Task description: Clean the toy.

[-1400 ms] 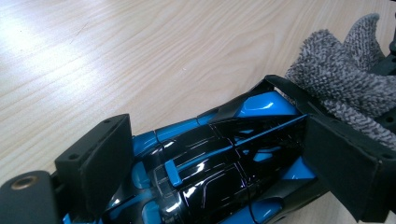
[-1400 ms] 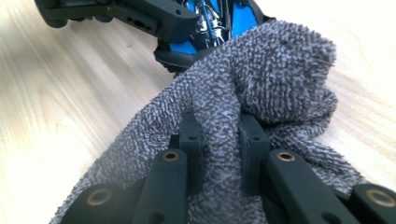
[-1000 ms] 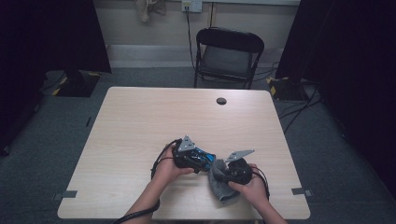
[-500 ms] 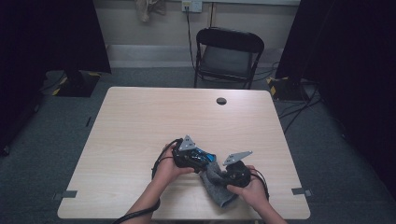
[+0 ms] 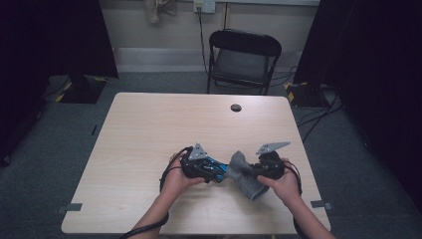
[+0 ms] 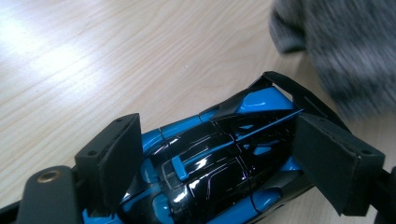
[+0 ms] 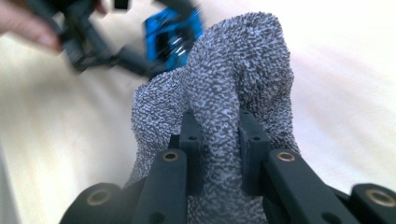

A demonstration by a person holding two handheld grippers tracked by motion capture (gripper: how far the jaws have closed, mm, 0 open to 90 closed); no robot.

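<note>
Near the front edge of the table [image 5: 149,129], I hold both claws close together, with the blue-and-black toy car [image 6: 219,158] as the landmark between my hands. My left claw [image 5: 215,172] has its jaws set on either flank of the car — one black pad [image 6: 114,158] against the near side, the other [image 6: 327,158] against the far side by the rear wing; the jaws have just been closing a little further, and the car sits between them, gripped. In the left claw view the car's nose points toward the camera and its underside is just above or on the wood; I cannot tell which.

Right of the car, touching its rear end, is a grey sock [image 5: 244,172]. My right claw [image 7: 219,140] is pressed tight on a fold of this sock — the knit bulges up between and above the two pads. In the high view the sock hangs from that claw, its lower end trailing toward the table's front edge. A small dark round disc [image 5: 236,107] lies well beyond the car, toward the far edge, and a black folding chair [image 5: 241,57] stands past that.
</note>
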